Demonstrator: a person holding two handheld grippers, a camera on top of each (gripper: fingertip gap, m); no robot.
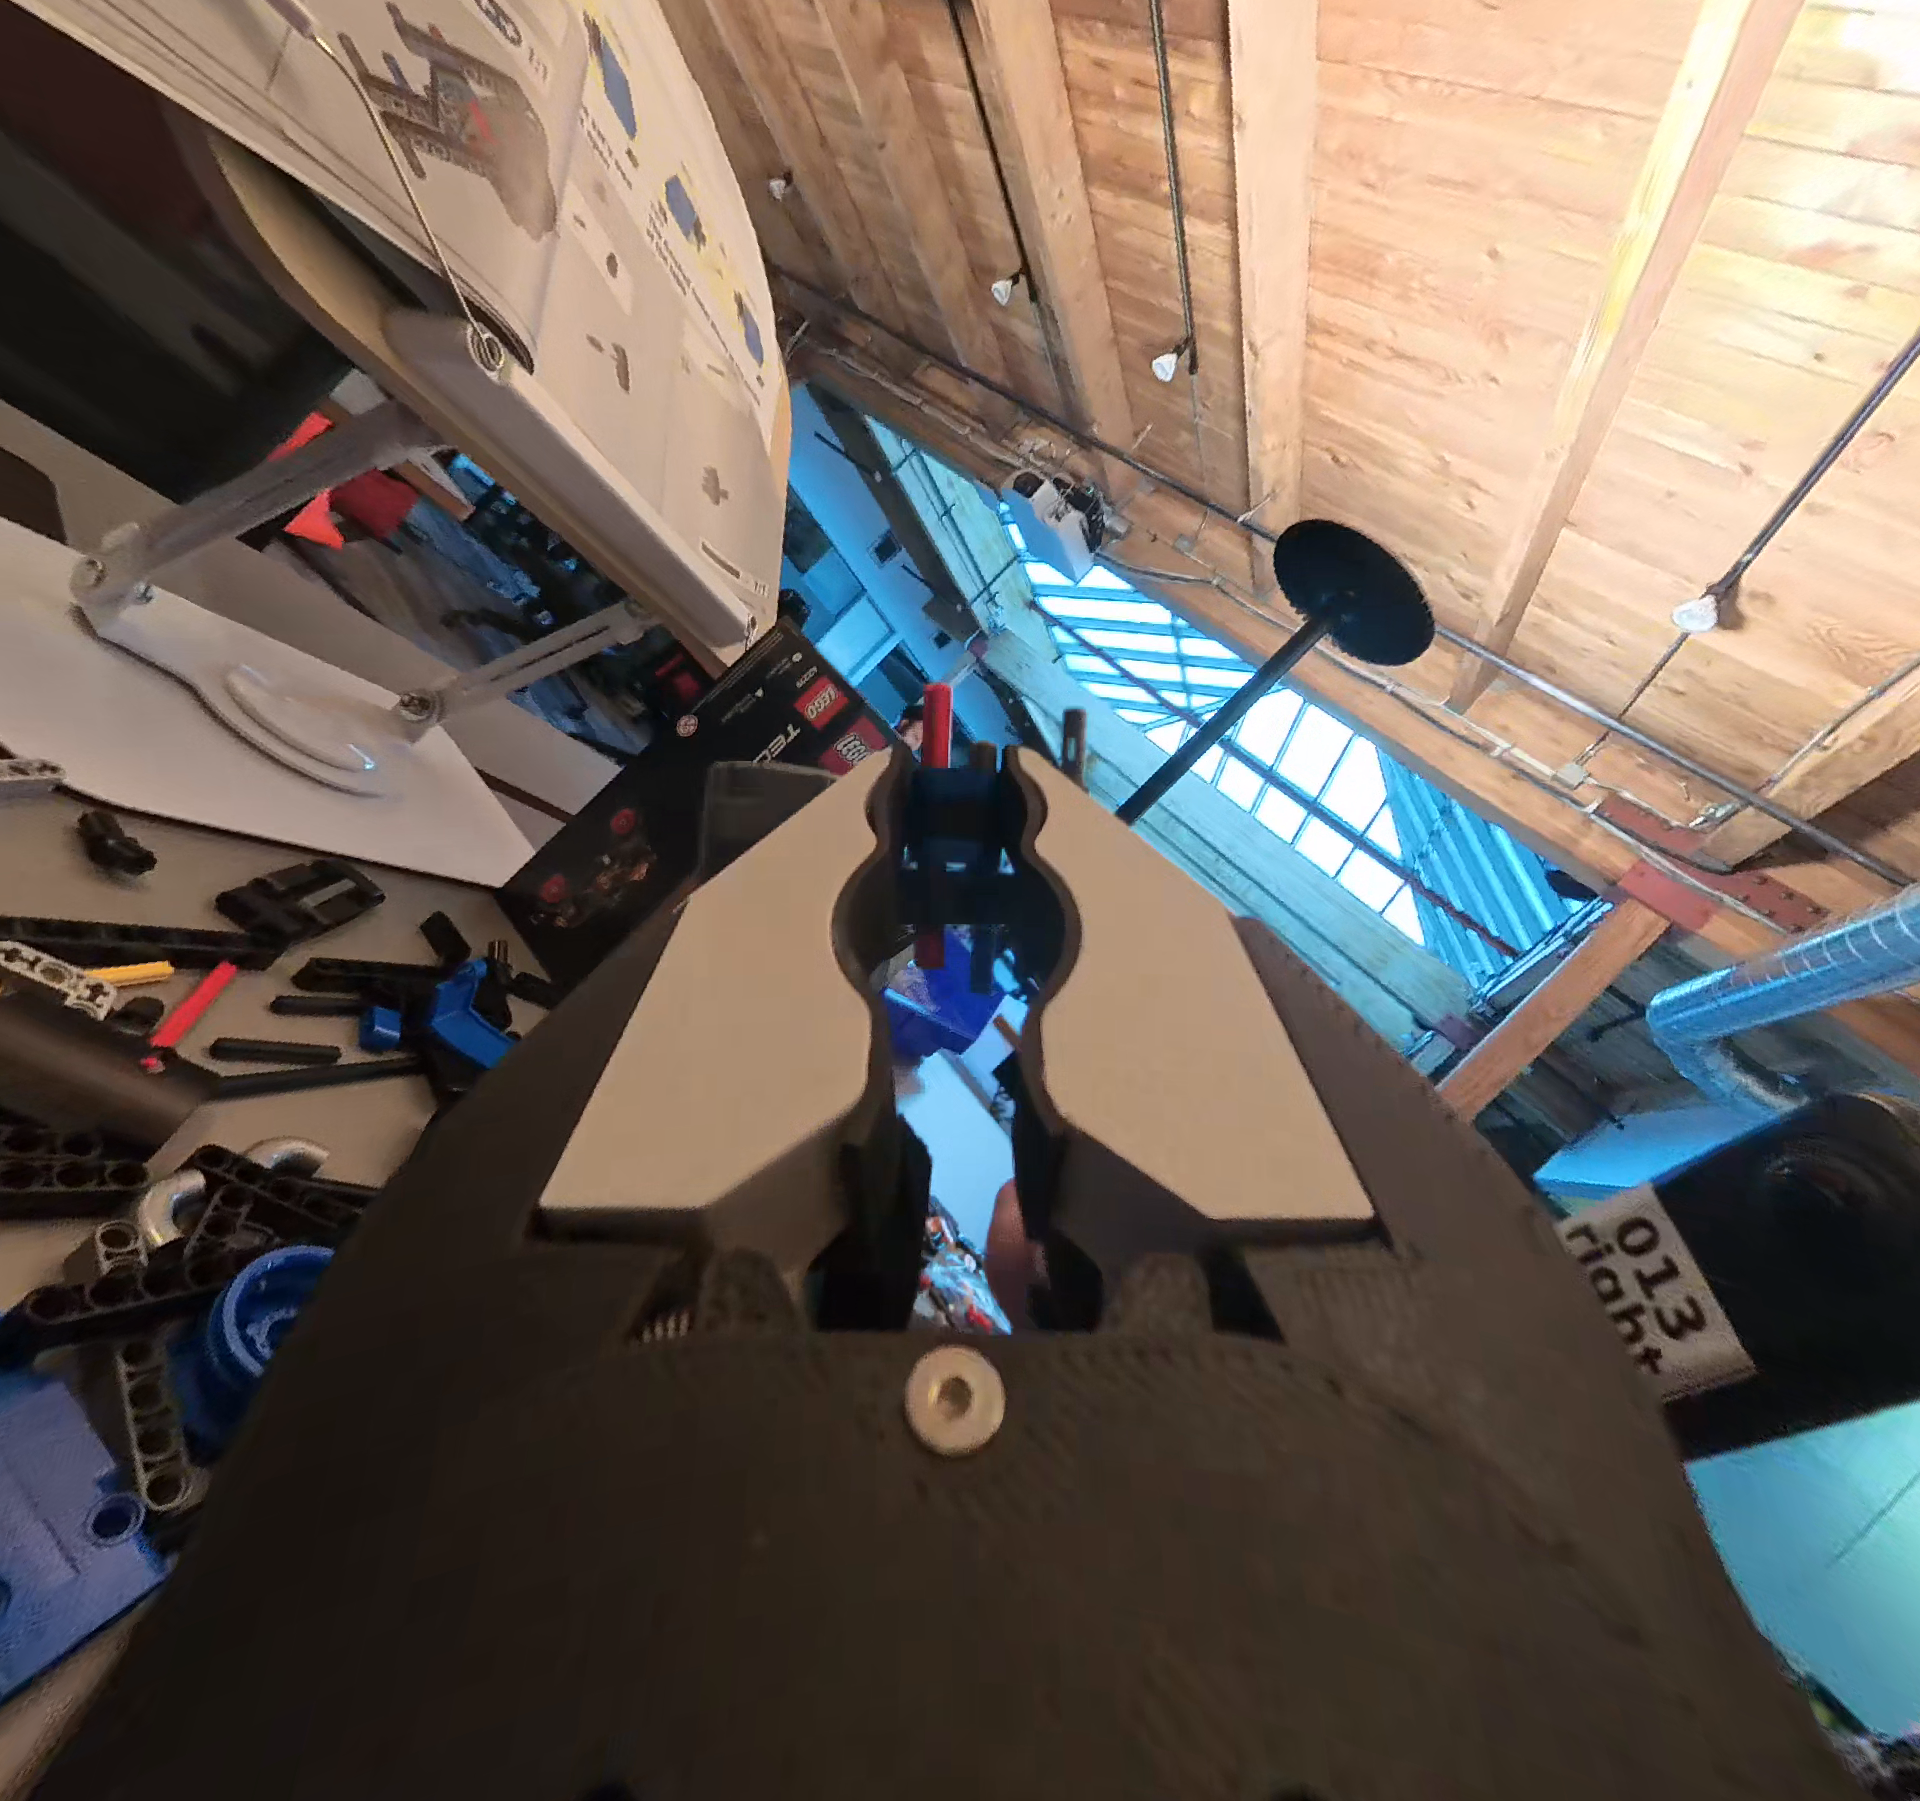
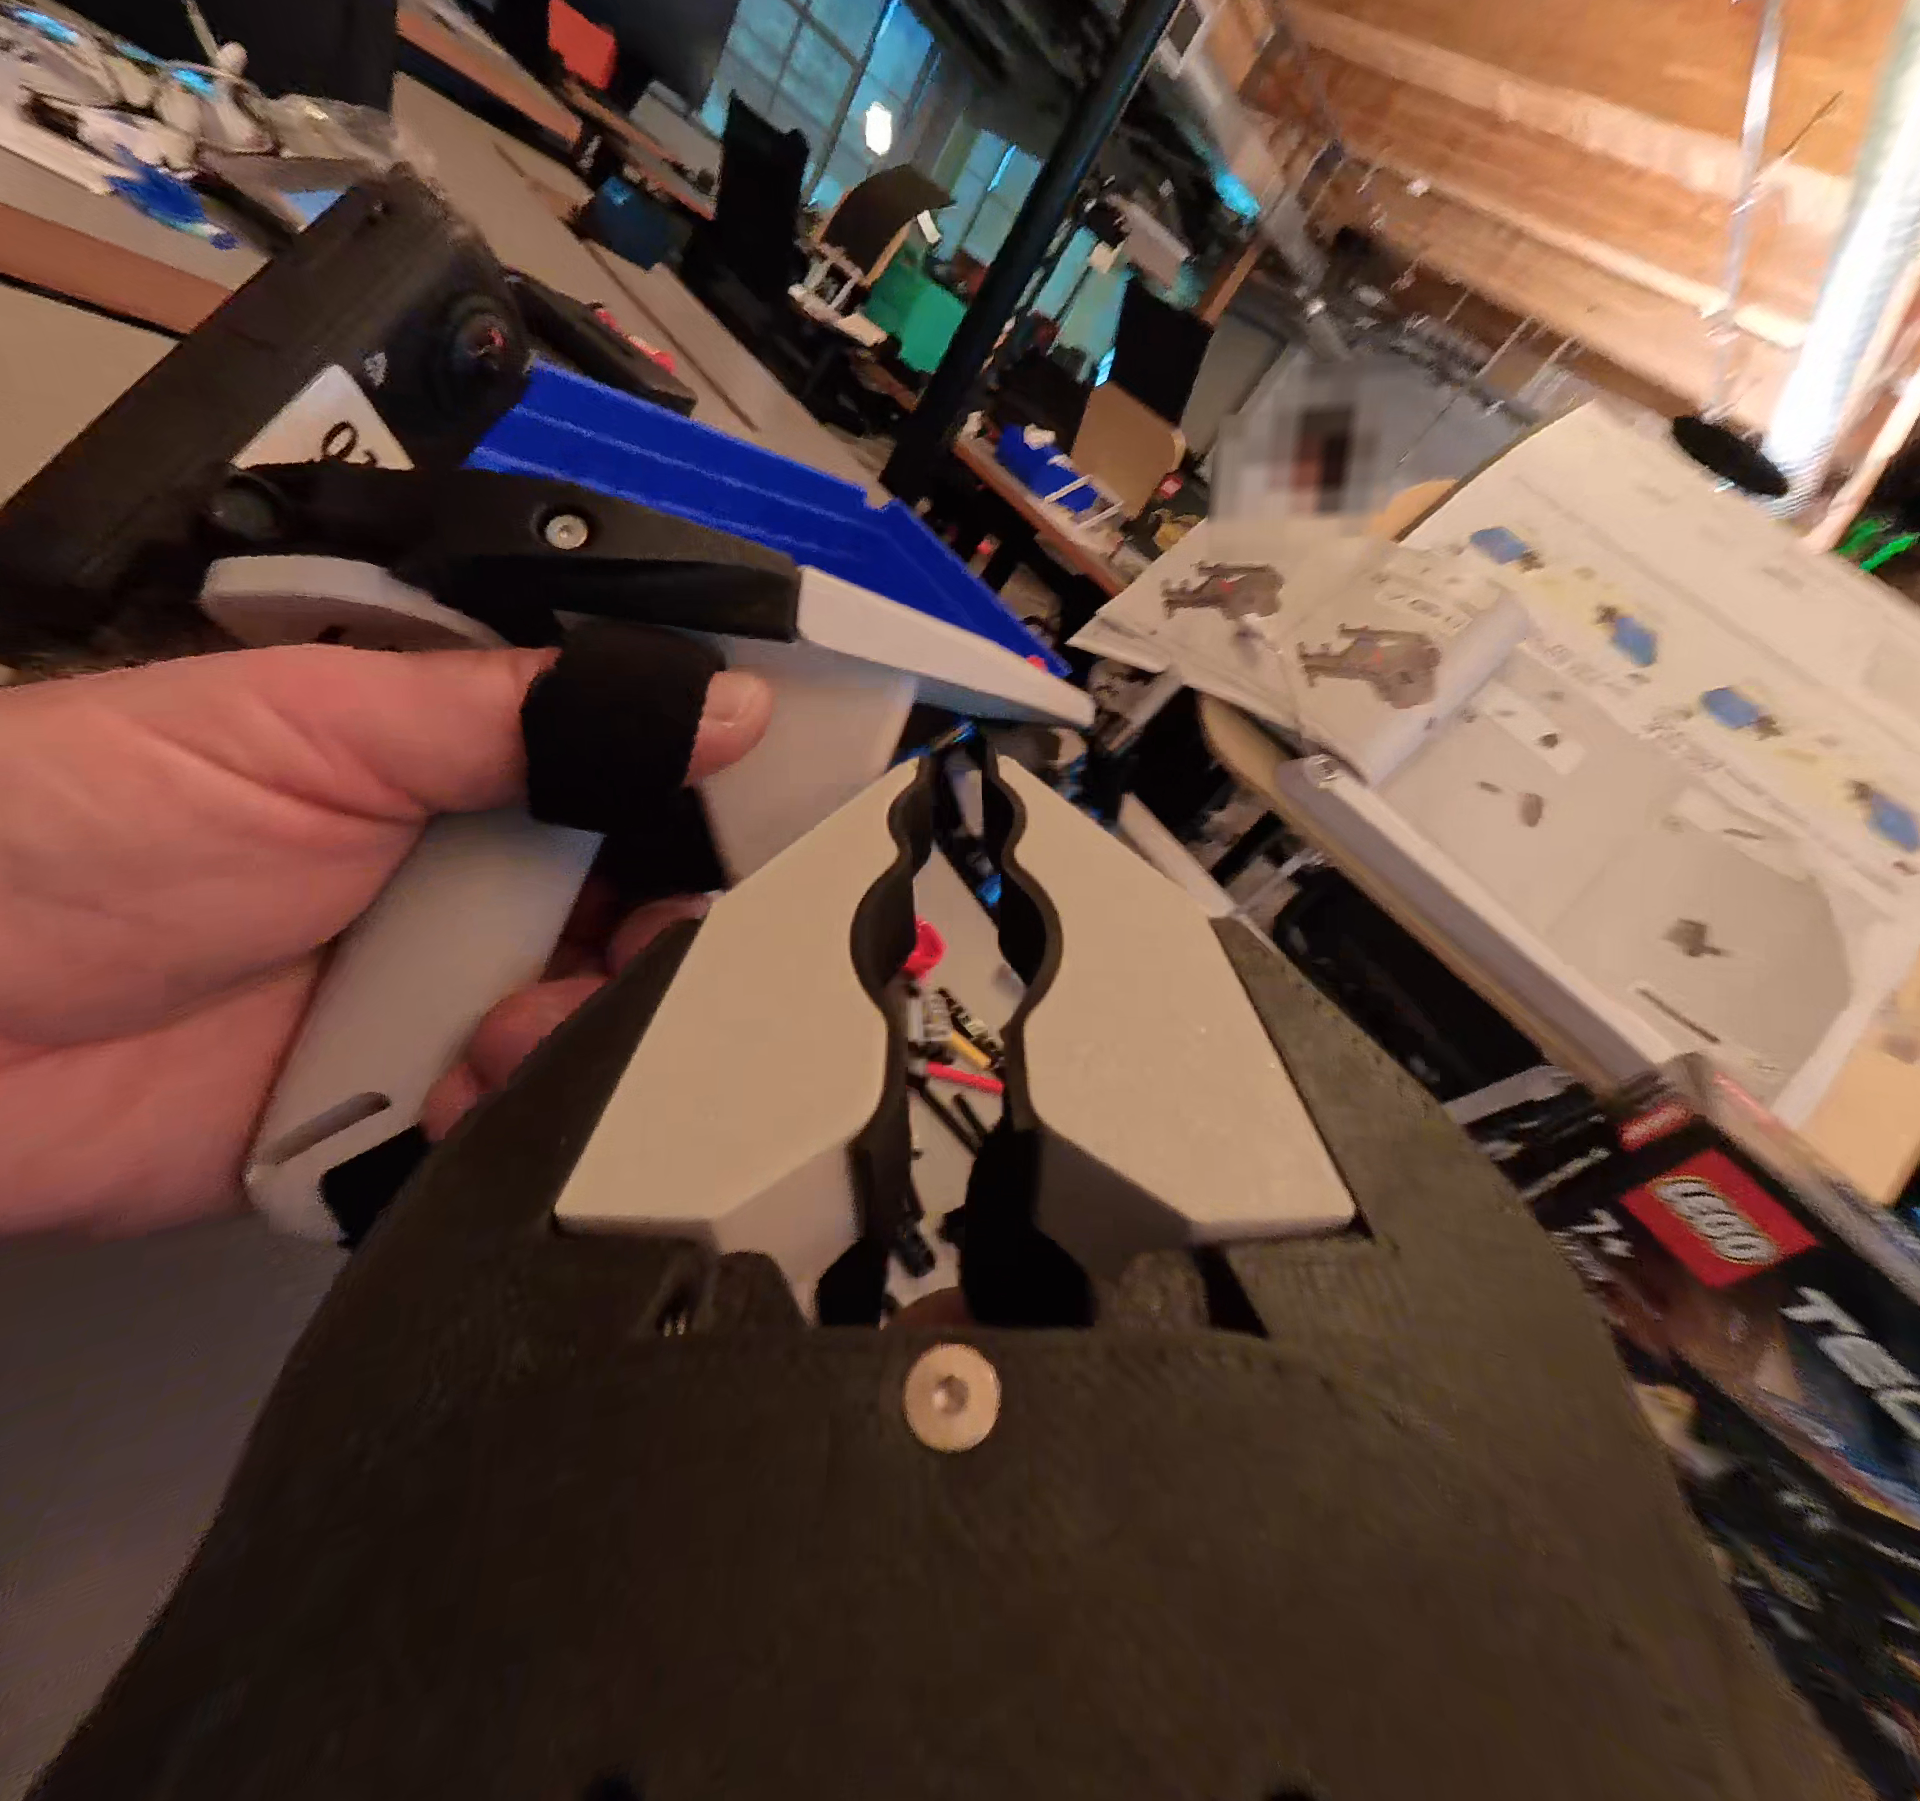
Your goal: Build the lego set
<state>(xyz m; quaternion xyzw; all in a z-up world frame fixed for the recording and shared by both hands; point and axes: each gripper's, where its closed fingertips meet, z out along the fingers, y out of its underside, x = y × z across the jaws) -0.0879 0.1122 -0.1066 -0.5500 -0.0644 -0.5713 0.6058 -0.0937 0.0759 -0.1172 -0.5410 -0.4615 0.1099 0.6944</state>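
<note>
My left hand-held gripper [image 1: 958, 795] points up at the ceiling, clenched on a small black-and-blue lego piece [image 1: 951, 842] with a red pin, at frame centre. My right hand-held gripper [image 2: 954, 790] is nearly closed; I cannot tell whether it grips anything. Loose parts [image 1: 260, 1013] litter the bench [image 1: 436, 878] at lower left.

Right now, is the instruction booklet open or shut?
Open. The instruction booklet lies spread on its tilted stand, printed pages facing out, a wire page holder across them in the left wrist view.
</note>
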